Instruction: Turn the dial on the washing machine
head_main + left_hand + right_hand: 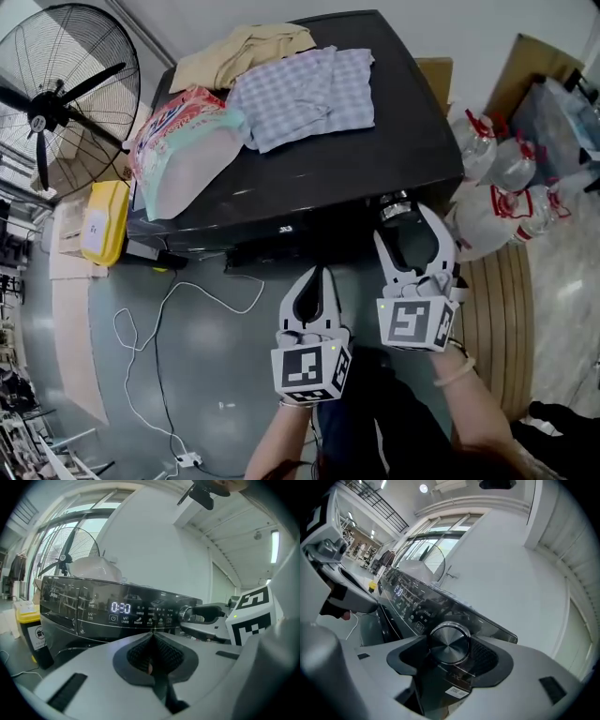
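Black and glossy, the washing machine point(375, 141) fills the middle of my head view, its control panel facing me. To its left a big floor fan point(56, 103) stands on the grey floor. On the machine's lid lie a blue checked shirt point(305, 94), a tan garment point(244, 52) behind it, and a bulging plastic bag point(183, 145) with red print at the left edge. Clear water jugs point(506, 197) with red caps crowd together on the floor to the right of the machine, and a yellow bin point(103, 220) sits by its left front corner. A white cable point(159, 319) loops across the floor in front.

My right gripper point(403, 225) reaches up to the right end of the panel with its jaws spread wide, one on each side of the round metal dial point(450, 644); both pads appear to press against its rim. My left gripper point(315, 277) hangs lower, near the right one and clear of the machine, jaws closed together on nothing. On the panel, left of the dial, the lit display point(121, 607) reads 0:30.
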`<move>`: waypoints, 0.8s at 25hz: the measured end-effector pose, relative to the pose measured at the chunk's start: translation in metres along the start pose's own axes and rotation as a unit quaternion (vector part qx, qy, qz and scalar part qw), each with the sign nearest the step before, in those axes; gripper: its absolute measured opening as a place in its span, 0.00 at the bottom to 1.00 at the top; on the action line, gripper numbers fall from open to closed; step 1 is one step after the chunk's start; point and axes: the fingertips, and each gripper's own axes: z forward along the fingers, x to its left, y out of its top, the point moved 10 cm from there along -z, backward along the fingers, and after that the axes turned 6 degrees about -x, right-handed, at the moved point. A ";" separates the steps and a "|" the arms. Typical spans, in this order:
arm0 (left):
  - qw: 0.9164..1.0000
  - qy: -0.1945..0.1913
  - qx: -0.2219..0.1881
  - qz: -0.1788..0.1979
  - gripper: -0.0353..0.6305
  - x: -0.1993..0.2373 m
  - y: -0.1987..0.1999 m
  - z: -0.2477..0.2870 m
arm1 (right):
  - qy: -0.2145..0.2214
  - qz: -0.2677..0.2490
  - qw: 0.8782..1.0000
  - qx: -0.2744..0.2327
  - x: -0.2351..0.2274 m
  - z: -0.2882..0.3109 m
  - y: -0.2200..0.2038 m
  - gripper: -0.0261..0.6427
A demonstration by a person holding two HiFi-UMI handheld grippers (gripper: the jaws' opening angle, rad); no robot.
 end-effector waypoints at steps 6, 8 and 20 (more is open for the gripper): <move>1.000 0.003 -0.011 0.000 0.08 0.001 -0.010 0.001 | -0.036 0.009 0.999 -0.026 0.006 0.001 -0.004 0.47; 1.000 0.002 -0.009 -0.003 0.08 0.001 -0.014 0.002 | -0.043 0.044 0.998 -0.032 0.004 0.002 -0.006 0.48; 0.999 -0.022 0.022 -0.013 0.08 -0.004 -0.029 -0.011 | -0.062 0.225 0.972 -0.026 0.000 0.001 -0.010 0.48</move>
